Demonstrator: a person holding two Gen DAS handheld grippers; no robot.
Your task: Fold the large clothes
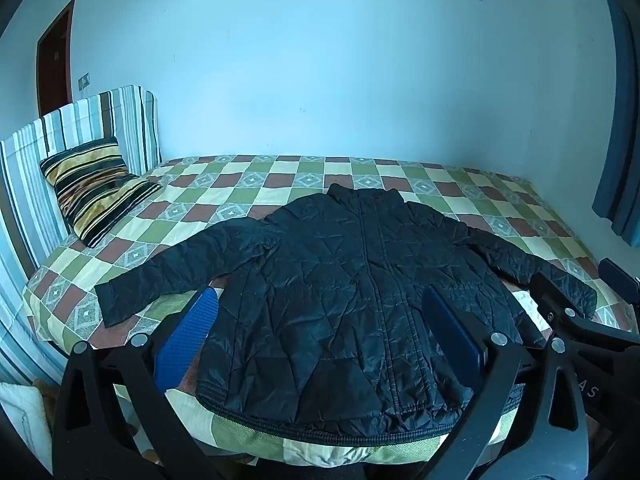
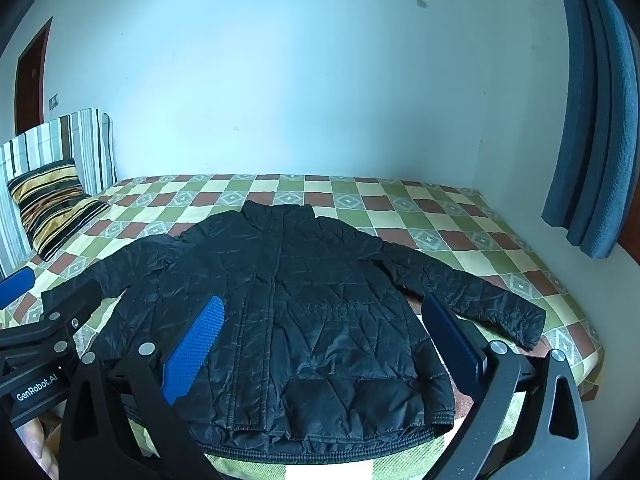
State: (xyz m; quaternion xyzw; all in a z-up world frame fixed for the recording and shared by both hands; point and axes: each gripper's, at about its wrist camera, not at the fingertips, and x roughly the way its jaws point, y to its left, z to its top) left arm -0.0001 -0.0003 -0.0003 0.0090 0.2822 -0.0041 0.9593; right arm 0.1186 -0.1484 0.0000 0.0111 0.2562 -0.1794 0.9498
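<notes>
A black quilted jacket (image 1: 340, 296) lies flat and face up on the bed, both sleeves spread out to the sides, collar toward the wall. It also shows in the right wrist view (image 2: 312, 312). My left gripper (image 1: 320, 320) is open, held above the jacket's hem near the bed's front edge, holding nothing. My right gripper (image 2: 320, 328) is open and empty too, hovering above the jacket's lower right part. Each gripper shows at the edge of the other's view: the right gripper (image 1: 580, 320) and the left gripper (image 2: 48, 320).
The bed has a green, red and cream checked cover (image 1: 280, 180). A striped pillow (image 1: 96, 188) leans on a striped headboard (image 1: 60, 140) at the left. A blue curtain (image 2: 592, 120) hangs at the right. A pale wall stands behind the bed.
</notes>
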